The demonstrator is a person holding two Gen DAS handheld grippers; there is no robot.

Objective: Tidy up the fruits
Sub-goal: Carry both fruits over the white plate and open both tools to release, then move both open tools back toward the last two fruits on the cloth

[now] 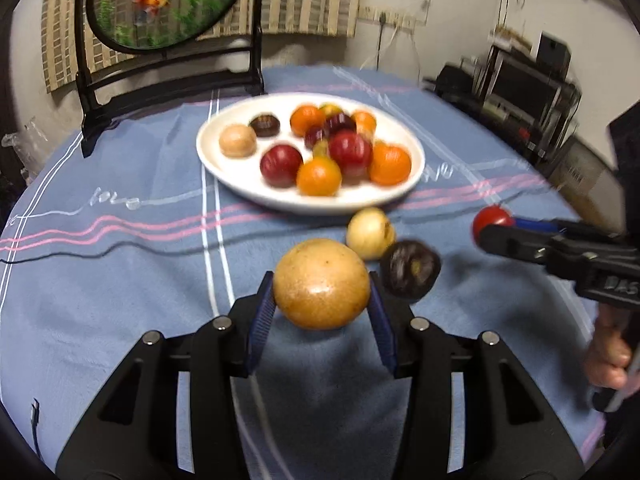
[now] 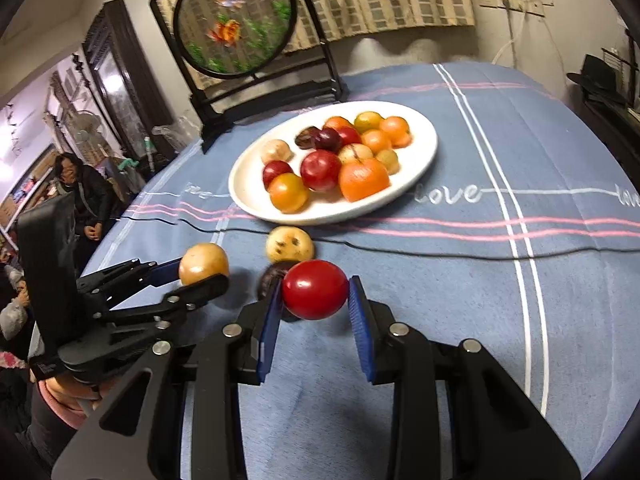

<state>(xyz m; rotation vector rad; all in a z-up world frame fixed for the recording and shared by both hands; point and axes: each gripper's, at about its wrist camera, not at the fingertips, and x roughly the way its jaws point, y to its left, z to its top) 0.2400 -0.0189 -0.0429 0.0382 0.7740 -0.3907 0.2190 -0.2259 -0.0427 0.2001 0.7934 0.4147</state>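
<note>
My left gripper (image 1: 321, 302) is shut on a round tan fruit (image 1: 321, 283) and holds it above the blue tablecloth; the gripper (image 2: 200, 276) also shows in the right wrist view with that fruit (image 2: 203, 264). My right gripper (image 2: 315, 300) is shut on a red fruit (image 2: 315, 289); it shows at the right of the left wrist view (image 1: 494, 228). A pale yellow fruit (image 1: 370, 233) and a dark purple fruit (image 1: 410, 270) lie on the cloth in front of the white plate (image 1: 240, 184), which holds several red, orange and dark fruits.
A framed round fish screen (image 1: 160, 4) stands behind the plate at the table's far edge. A black cable (image 2: 480, 254) runs across the cloth in front of the plate. A person (image 2: 86, 196) stands beyond the table's left side. Shelves with equipment (image 1: 520, 80) stand at the right.
</note>
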